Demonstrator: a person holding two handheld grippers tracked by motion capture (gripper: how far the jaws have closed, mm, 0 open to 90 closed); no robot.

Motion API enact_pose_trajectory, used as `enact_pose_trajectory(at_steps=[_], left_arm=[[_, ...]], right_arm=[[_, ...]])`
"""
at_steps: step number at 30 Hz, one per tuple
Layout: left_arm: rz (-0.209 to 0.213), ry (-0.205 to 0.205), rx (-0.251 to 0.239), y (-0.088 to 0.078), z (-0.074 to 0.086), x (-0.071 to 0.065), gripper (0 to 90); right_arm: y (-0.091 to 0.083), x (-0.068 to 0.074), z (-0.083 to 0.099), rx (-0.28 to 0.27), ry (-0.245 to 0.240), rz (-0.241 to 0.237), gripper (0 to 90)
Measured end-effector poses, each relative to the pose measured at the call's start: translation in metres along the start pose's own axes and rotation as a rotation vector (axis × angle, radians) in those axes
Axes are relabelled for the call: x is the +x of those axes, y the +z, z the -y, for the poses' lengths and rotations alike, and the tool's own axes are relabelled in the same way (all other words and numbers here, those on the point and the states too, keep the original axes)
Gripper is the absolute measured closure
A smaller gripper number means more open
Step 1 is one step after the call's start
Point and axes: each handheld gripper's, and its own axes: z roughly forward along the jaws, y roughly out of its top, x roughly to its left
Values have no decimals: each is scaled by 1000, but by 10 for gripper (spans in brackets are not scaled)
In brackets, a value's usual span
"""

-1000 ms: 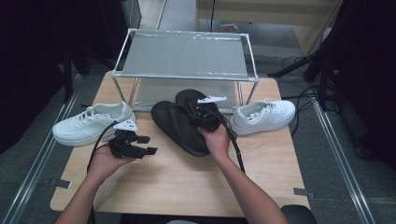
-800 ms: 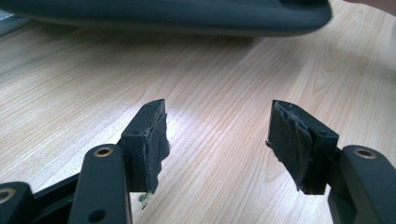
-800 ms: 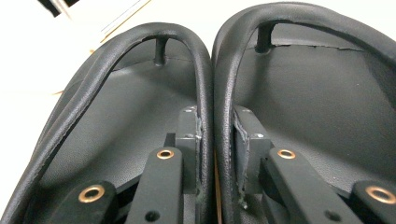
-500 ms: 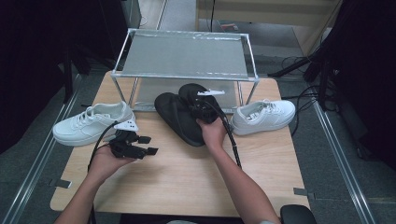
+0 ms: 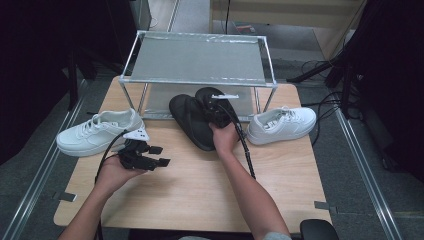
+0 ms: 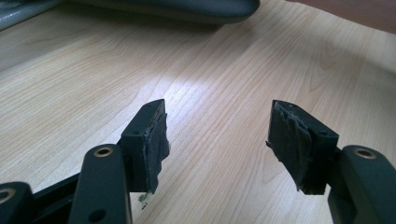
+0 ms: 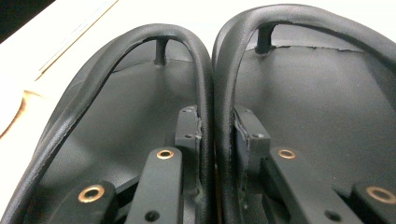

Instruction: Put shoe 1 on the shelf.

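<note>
The right gripper (image 5: 212,109) clamps the two inner straps of the black flip-flops (image 5: 192,120) together, so both sandals travel as one pair toward the metal rack (image 5: 197,60) at twelve o'clock. The left gripper (image 5: 159,156) rests open and empty at eight o'clock on the table (image 5: 200,190), keeping clear.

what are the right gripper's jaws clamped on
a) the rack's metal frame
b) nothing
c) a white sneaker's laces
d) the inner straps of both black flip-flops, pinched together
d: in the right gripper view the right gripper has its jaws pressing the adjoining straps of the two black flip-flops together.
</note>
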Motion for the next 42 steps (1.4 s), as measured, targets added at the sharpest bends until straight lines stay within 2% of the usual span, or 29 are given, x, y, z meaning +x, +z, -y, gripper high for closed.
enact_pose_trajectory(at_steps=[5, 8, 14, 21, 26, 29, 35, 42], left_arm=[[0, -1, -1, 0, 0, 0, 379], [-2, -3, -1, 0, 0, 1, 378], [-5, -2, 0, 0, 0, 1, 379], [-5, -5, 1, 0, 0, 2, 379], [-6, -8, -2, 0, 0, 2, 379], [-6, -10, -4, 0, 0, 3, 379], [-9, -15, -3, 0, -2, 4, 380], [-10, -15, 2, 2, -6, 6, 383]], right_arm=[[3, -1, -1, -8, -6, 7, 738], [2, -1, -4, 1, -12, 6, 682], [1, -1, -5, 19, -28, -2, 655], [-4, 2, -7, 19, -41, -5, 565], [-8, 2, -9, 26, -42, -8, 561], [-13, 1, -10, 23, -45, -13, 557], [-27, 1, -11, 15, -80, -22, 557], [-47, 1, -8, 13, -88, -64, 567]])
